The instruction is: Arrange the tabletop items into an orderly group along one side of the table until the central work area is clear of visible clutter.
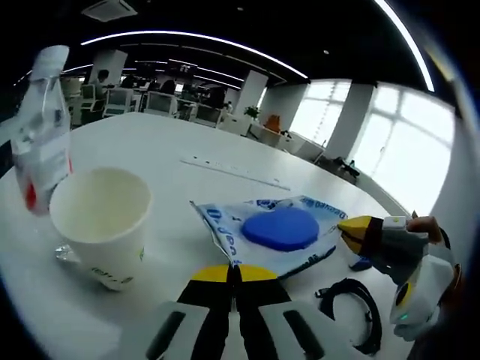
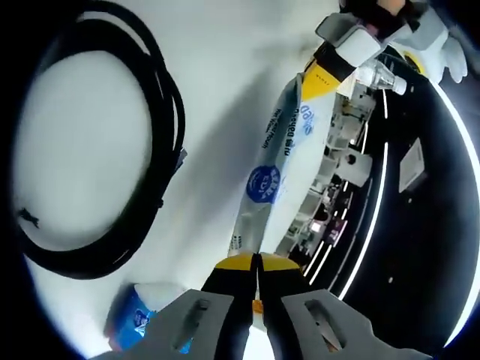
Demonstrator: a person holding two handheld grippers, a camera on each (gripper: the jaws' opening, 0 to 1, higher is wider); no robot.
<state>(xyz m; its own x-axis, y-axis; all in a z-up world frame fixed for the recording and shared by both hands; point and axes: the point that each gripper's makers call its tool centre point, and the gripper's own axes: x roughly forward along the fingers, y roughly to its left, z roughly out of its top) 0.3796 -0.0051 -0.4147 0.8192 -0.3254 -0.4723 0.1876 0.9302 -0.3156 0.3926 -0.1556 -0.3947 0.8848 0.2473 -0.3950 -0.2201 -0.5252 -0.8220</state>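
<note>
A blue-and-white plastic packet [image 1: 281,229] with a round blue patch lies stretched between both grippers. My left gripper [image 1: 234,273] is shut on its near edge. My right gripper [image 1: 351,229] comes in from the right and pinches the packet's far corner. In the right gripper view the packet [image 2: 279,169] runs edge-on from my right gripper [image 2: 255,262], shut on one end, up to the left gripper [image 2: 324,75] at the other end. A white paper cup [image 1: 101,225] stands upright left of the packet. A clear plastic bottle [image 1: 41,131] stands behind the cup.
A black cable [image 1: 352,311] lies coiled on the white table [image 1: 180,142] beside the right gripper; the same cable [image 2: 154,150] loops wide in the right gripper view. A small blue item [image 2: 139,319] lies near the right gripper's jaws. Office desks and chairs stand beyond the table.
</note>
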